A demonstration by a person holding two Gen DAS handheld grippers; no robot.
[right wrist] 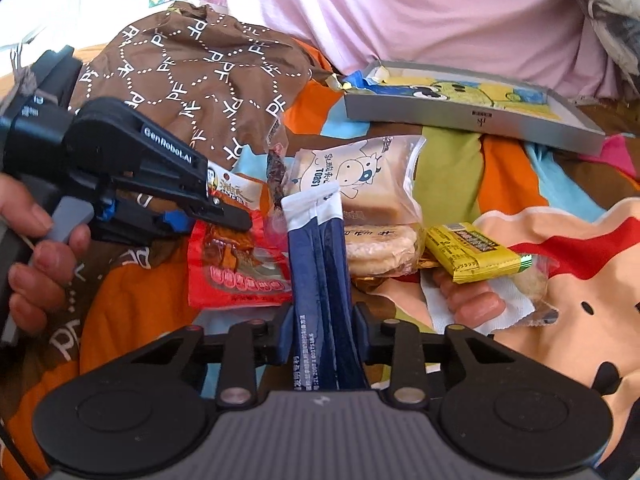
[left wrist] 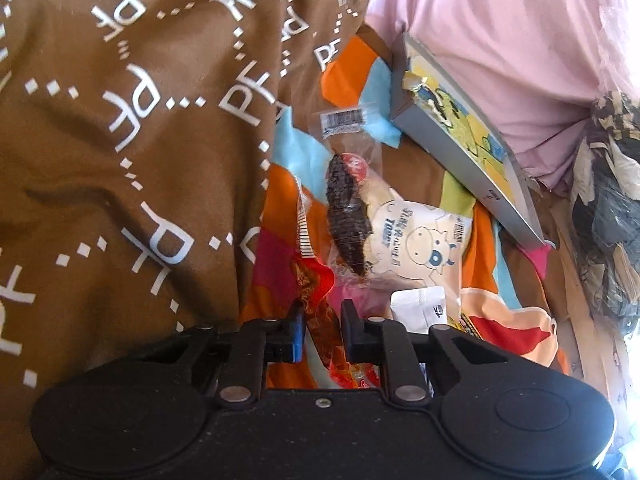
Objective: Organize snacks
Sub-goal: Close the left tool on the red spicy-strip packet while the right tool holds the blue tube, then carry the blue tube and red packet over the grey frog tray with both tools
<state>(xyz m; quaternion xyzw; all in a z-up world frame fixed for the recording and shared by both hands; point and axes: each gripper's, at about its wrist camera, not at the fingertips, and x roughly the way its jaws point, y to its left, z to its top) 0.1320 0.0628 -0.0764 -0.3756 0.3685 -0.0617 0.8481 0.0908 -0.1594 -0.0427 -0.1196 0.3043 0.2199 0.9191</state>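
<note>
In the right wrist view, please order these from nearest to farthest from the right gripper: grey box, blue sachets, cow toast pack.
1. blue sachets, held in the right gripper.
2. cow toast pack, just beyond them, centre.
3. grey box, farthest, upper right.

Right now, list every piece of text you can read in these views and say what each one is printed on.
"PF": repeated in white on the brown patterned fabric bag.
"GenRobot.AI": on the black left claw.
"TOAST": sideways on the clear cow-print toast packet; its Chinese characters are too small to read.
Red foil snack pouch, yellow foil snack bar, dark blue stick sachets in the right claw, grey cardboard box: print too blurred.
</note>
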